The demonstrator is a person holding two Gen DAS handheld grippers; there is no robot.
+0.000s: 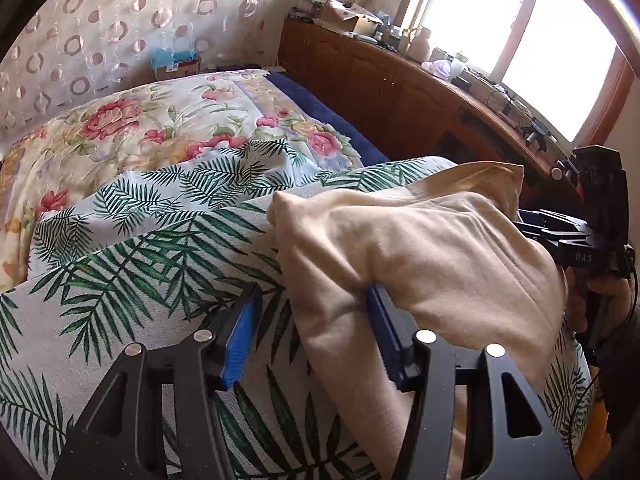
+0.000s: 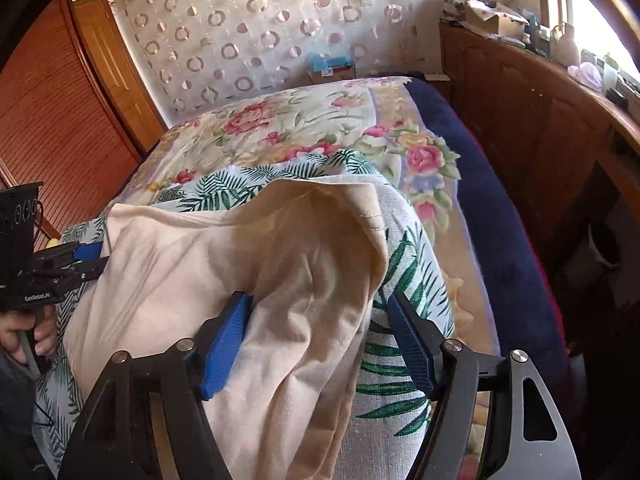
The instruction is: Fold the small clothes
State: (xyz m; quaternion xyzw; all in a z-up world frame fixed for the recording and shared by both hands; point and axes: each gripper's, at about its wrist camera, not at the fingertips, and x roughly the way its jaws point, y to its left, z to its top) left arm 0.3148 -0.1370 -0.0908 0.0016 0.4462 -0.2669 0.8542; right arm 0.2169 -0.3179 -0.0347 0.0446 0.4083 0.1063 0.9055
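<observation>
The beige garment [image 1: 420, 248] covers the outer side of my left hand-held gripper [image 1: 308, 332] right pad — its lower part leaves the picture.

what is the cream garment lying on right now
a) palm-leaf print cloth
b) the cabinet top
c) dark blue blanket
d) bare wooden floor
a: the cream garment rests on the palm-leaf print cloth, between the open left gripper and open right gripper.

We see a matt, soft cream cloth garment [image 1: 420, 248] on coarse-woven palm-print fabric [image 1: 140, 280]; ribbed blue plastic pads [image 2: 224, 348]; a glossy wooden cabinet [image 2: 520, 128].
</observation>
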